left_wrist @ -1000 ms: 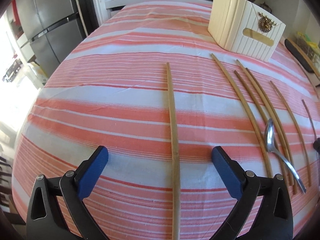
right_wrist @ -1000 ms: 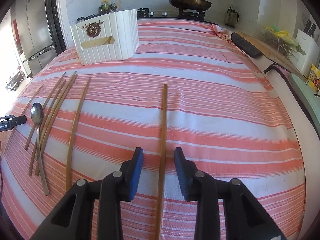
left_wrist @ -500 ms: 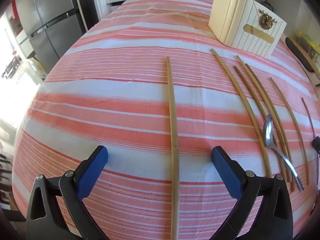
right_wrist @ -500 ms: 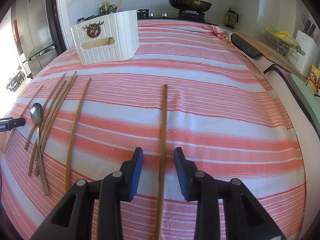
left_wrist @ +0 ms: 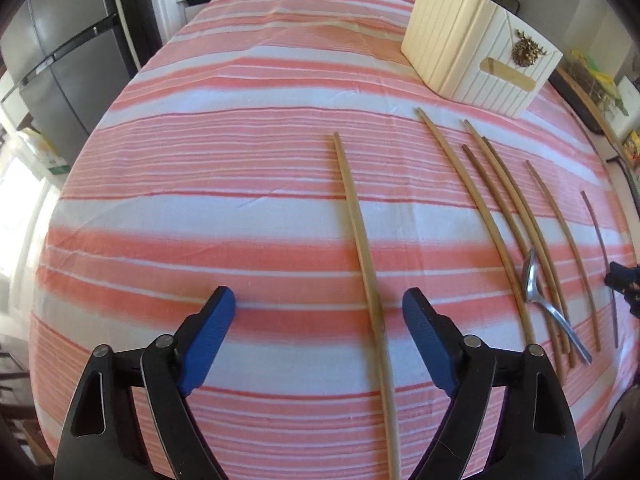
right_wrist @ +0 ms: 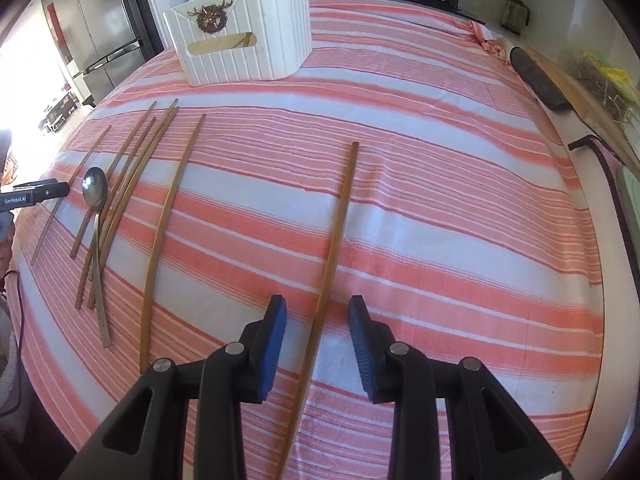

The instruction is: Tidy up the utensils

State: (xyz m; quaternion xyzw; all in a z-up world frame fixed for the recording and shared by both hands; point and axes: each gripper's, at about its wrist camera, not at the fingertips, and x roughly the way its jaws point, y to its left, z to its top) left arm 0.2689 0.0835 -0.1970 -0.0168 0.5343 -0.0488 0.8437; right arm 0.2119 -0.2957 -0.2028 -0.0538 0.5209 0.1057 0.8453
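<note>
Closing on a lone wooden chopstick (left_wrist: 362, 248) at lower centre of its view, the left gripper (left_wrist: 316, 320) has wide jaws not yet touching it. The right gripper (right_wrist: 318, 320) straddles another chopstick (right_wrist: 336, 236), jaws part-open, pads clear. Judged step: pickup; next, seating each stick squarely before carrying to the white holder (right_wrist: 244, 40), upper left.

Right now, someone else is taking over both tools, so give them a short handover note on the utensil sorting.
Left tool: jaws closing around a lone chopstick on the striped cloth, pads not touching it yet.
Right tool: part open, straddling another lone chopstick, no grip.
Between them lie the spoon and several more chopsticks. The white holder stands at the far end with sticks already showing through its slot.
Left to do: everything on the cloth goes into the holder.
</note>
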